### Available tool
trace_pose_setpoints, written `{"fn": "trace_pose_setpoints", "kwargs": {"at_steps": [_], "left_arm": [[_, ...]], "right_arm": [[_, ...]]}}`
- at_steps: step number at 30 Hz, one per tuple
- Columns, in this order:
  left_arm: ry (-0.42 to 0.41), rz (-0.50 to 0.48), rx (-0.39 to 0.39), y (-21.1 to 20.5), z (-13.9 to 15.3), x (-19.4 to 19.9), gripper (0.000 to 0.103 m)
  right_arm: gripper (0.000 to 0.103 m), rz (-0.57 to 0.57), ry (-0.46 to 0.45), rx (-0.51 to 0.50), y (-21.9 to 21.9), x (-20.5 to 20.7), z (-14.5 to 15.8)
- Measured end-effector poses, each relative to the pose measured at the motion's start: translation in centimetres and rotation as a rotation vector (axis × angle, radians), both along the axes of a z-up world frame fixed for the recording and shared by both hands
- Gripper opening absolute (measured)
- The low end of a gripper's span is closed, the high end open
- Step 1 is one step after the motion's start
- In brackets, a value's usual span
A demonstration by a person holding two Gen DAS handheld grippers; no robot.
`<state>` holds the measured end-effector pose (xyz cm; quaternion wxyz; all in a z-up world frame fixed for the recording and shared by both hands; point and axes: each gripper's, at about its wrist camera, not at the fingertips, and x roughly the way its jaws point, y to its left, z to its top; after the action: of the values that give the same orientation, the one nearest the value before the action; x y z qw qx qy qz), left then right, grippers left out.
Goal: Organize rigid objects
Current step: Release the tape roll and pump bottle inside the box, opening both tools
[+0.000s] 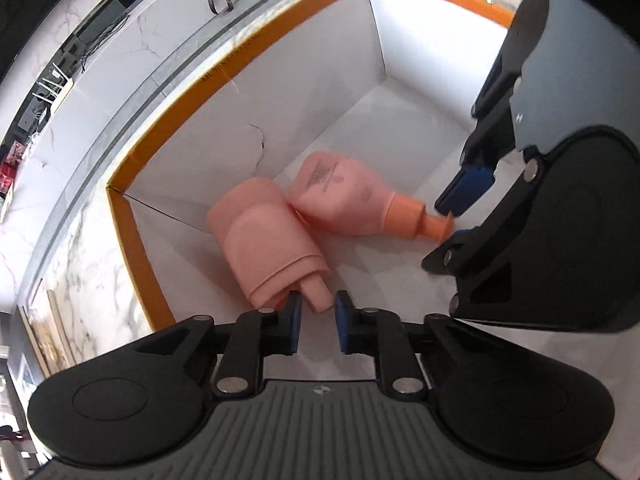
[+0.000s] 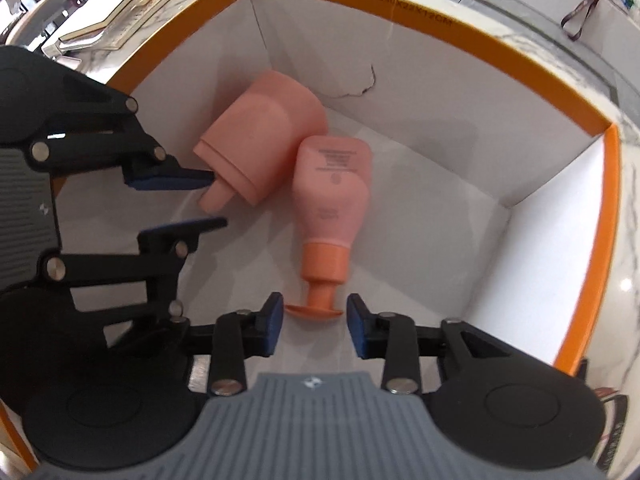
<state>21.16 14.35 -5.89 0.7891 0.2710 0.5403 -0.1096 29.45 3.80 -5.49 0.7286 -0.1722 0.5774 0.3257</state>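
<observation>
An orange-rimmed white cardboard box on a marble counter holds two bottles lying on its floor, touching each other. On the left, the pale pink bottle lies with its spout between the spread fingers of the left gripper, which grip nothing. Just to its right, the pink bottle with an orange pump cap points its pump head toward the right gripper, whose fingers stand released on either side of it.
</observation>
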Motion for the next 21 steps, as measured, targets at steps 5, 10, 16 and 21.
{"fn": "trace_pose_setpoints", "kwargs": {"at_steps": [5,10,16,21], "left_arm": [[-0.045,0.024,-0.047,0.8,1.8,-0.1,0.016],[-0.033,0.035,-0.063,1.6,1.7,0.4,0.016],[-0.027,0.042,-0.082,1.8,1.8,1.4,0.016],[-0.002,0.076,-0.162,2.9,2.4,2.2,0.018]], "right_arm": [[0.028,-0.017,-0.008,0.069,-0.9,0.4,0.9],[0.025,-0.027,-0.022,0.157,-1.0,0.9,1.5],[0.025,-0.023,-0.019,0.129,0.2,1.7,0.8],[0.027,0.032,-0.063,0.146,0.9,2.4,1.5]]}}
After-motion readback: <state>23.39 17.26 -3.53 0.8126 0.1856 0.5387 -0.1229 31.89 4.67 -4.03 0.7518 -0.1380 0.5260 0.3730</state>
